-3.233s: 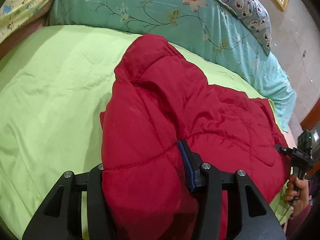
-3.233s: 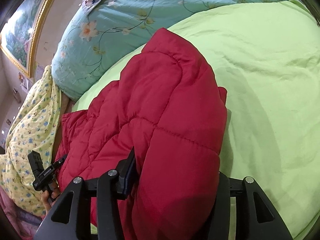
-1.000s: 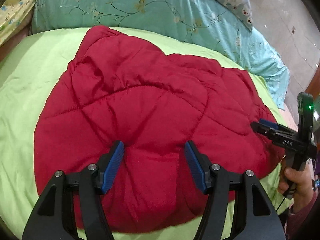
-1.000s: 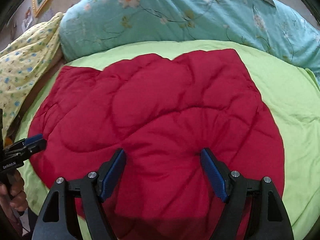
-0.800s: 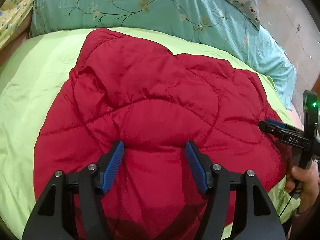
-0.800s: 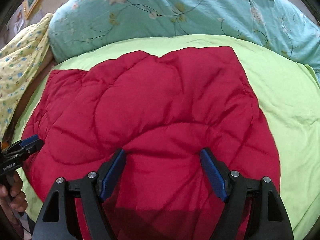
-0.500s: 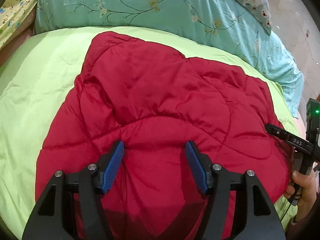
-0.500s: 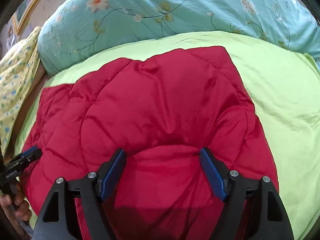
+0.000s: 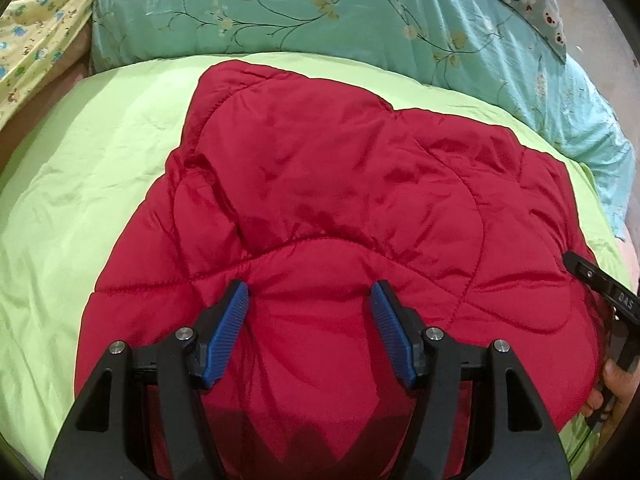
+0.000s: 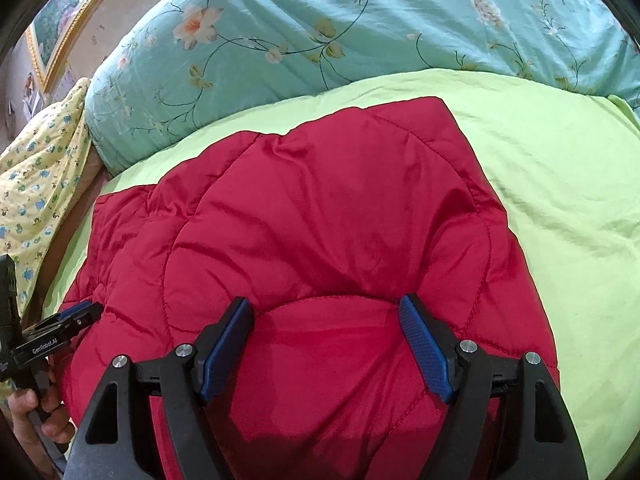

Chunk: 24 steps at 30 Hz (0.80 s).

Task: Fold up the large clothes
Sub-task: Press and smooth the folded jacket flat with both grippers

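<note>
We have the red quilted jacket (image 9: 344,208) lying spread on the lime-green bedsheet (image 9: 80,184), roughly centred on the bed, its near hem toward us. We hold the left gripper (image 9: 310,328) over the near edge with both blue pads spread wide and nothing between them; the right gripper (image 10: 326,340) sits the same way, wide and empty, further along that edge. We judge this spacing sets us up to take two points of the hem at once, so a fold goes over evenly rather than twisting.

Padded fabric: puffy, slippery shell, likely to bulge and slide out of a shallow pinch.

Beyond the jacket, a teal floral duvet (image 10: 360,32) is banked along the far side, just past the jacket's far edge; it limits how far we can lay anything forward. A yellow printed cloth (image 10: 36,176) lies to the left. A gilt picture frame (image 10: 60,28) is on the wall.
</note>
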Tool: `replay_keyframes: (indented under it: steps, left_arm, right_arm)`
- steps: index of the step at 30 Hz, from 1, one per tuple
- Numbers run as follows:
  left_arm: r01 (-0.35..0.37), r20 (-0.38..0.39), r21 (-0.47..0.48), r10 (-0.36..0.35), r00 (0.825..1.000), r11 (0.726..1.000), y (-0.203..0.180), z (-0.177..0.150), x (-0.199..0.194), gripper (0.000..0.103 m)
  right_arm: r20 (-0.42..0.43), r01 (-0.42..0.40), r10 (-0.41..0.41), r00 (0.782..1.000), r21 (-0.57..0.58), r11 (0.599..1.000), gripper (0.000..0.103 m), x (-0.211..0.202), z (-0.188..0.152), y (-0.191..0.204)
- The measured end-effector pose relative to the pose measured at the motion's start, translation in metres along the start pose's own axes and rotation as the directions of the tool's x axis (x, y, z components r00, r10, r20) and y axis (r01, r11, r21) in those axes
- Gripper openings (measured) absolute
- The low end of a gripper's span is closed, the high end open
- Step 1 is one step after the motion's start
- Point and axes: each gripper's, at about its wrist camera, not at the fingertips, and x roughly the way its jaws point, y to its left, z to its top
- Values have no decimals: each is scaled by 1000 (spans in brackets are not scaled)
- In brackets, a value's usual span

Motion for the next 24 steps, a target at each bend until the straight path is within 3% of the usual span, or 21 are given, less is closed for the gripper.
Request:
replay_keyframes:
  steps: [13, 16, 20, 24]
  left_arm:
    - [-83, 10, -77, 84, 996, 994, -4, -3, -10, 65]
    - [-137, 8, -50, 138, 990, 989, -19, -4, -27, 65]
    - [-88, 59, 12, 87, 994, 996, -35, -20, -59, 65]
    - [-91, 46, 72, 88, 995, 993, -35, -38, -55, 67]
  right_arm:
    - [59, -42, 43, 997, -24, 999, 77, -7, -7, -7]
    - [52, -44, 45, 998, -33, 998, 77, -8, -8, -7]
    - [46, -33, 34, 998, -34, 999, 77, -8, -6, -8]
    - [45, -3, 6, 999, -50, 999, 77, -8, -7, -2]
